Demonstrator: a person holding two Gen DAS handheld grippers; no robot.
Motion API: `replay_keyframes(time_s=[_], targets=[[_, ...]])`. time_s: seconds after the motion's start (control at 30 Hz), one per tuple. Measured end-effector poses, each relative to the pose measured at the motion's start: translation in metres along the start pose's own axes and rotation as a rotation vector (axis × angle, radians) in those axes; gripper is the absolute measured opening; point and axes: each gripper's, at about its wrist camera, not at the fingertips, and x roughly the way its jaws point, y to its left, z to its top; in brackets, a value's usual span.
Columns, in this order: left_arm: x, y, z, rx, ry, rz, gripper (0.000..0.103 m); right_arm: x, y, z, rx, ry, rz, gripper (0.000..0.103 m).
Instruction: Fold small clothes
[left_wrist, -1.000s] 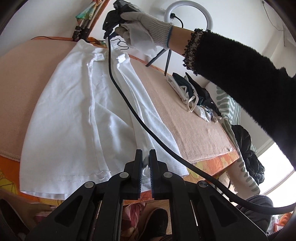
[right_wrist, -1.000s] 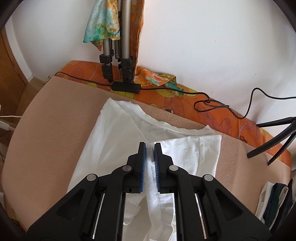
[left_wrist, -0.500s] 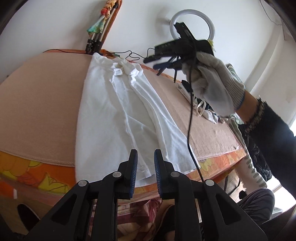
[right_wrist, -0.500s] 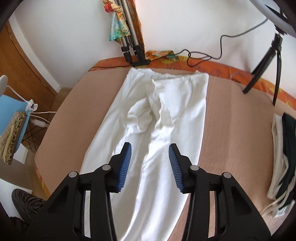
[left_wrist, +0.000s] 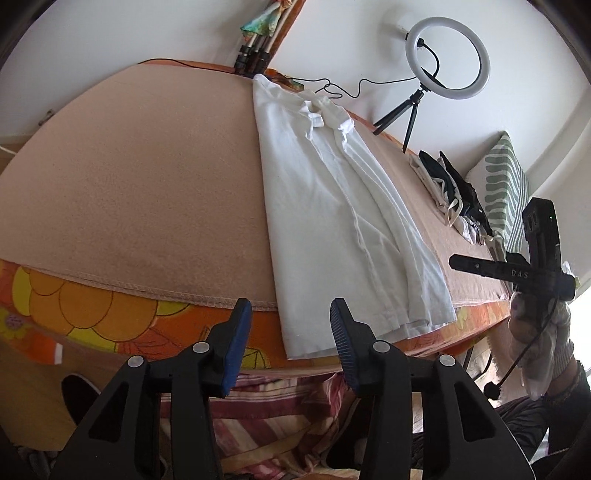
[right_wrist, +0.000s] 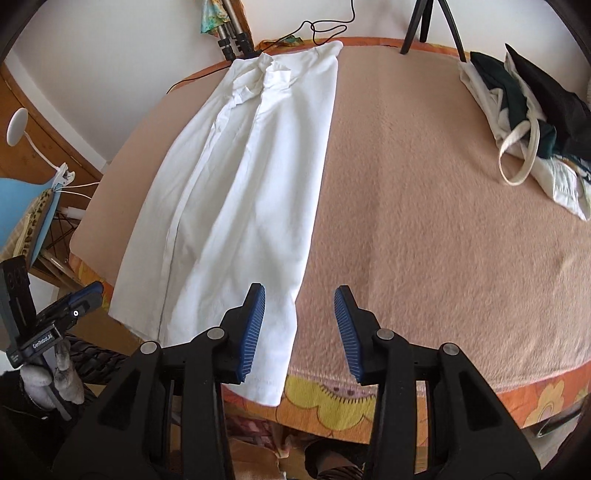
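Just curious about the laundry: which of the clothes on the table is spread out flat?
The white shirt, lying long and flat with its hem over the near edge. The other clothes sit in a crumpled dark-and-white pile at the far right.

A room in a home, likely a bedroom set up for filming. A bed (right_wrist: 424, 206) under a peach blanket over an orange flowered sheet (left_wrist: 110, 317) takes up most of the space. A striped pillow (left_wrist: 506, 184) leans at the white wall, and a heap of clothes (right_wrist: 524, 122) lies on the blanket. A ring light (left_wrist: 447, 59) on a small tripod stands by the wall, with tripod legs (right_wrist: 231, 40) and cables near it. A wooden cabinet (right_wrist: 33, 144) stands to one side.
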Motion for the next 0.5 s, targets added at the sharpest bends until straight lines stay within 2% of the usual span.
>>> replay_keyframes(time_s=[0.1,0.2,0.23,0.3,0.37,0.4,0.5], targets=[[0.009,0.001,-0.002,-0.023,0.04,-0.009,0.04,-0.002,-0.007,-0.018,0.031,0.011,0.017,0.042],[0.007,0.001,-0.002,-0.026,0.032,-0.011,0.039,-0.002,-0.013,-0.032,0.052,0.024,0.047,0.042],[0.007,0.001,-0.001,-0.029,0.031,-0.01,0.035,-0.002,-0.014,-0.037,0.056,0.027,0.052,0.042],[0.011,0.0,-0.001,-0.023,0.048,-0.014,0.012,0.002,-0.013,-0.041,0.06,0.033,0.069,0.042],[0.013,-0.003,-0.002,-0.002,0.045,-0.014,0.009,0.002,-0.011,-0.046,0.052,0.039,0.088,0.042],[0.013,-0.004,-0.002,0.007,0.04,-0.015,0.004,0.002,-0.009,-0.047,0.044,0.038,0.086,0.042],[0.015,-0.006,0.0,0.006,0.032,-0.028,0.003,0.003,-0.008,-0.048,0.039,0.033,0.085,0.042]])
